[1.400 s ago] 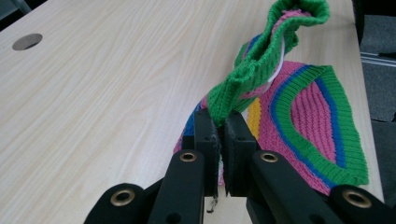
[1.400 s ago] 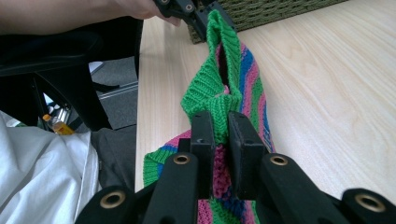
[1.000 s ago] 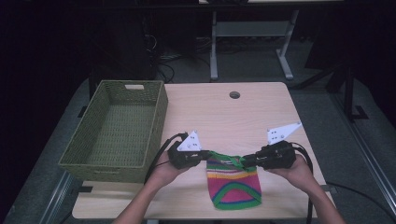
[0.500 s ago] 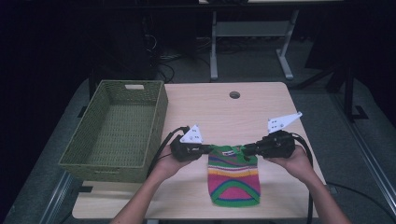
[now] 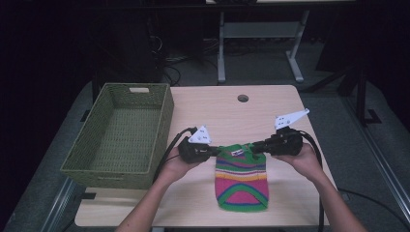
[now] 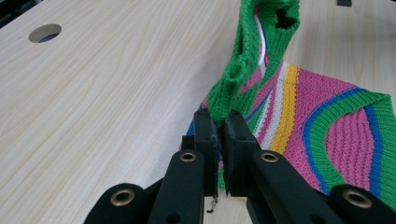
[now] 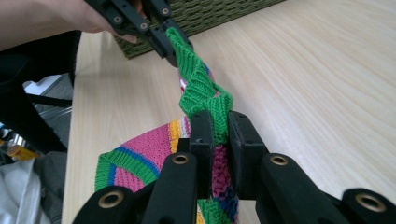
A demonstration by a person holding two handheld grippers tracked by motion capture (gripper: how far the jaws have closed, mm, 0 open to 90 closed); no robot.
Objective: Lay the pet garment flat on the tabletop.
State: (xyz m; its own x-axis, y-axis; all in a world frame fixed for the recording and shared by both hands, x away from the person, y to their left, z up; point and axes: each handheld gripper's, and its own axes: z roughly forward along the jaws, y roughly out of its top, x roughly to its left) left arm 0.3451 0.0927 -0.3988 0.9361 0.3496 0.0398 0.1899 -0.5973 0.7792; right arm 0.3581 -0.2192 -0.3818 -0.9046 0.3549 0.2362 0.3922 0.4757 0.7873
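Sweater (image 5: 241, 178) green collar clamped by left tool (image 6: 222, 135) and right tool (image 7: 219, 122); basket (image 5: 121, 135) beside, high view.

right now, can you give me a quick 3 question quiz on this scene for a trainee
1. True or false: the woven basket has the knitted garment lying inside it.
2. Multiple choice: which part of the garment do the left gripper and right gripper clamp? A) the bottom hem B) the green top edge C) the pink middle band
3. Fill in: the lower part of the garment rests on the ____.

Key
1. False; the garment is on the table, beside the basket.
2. B
3. table
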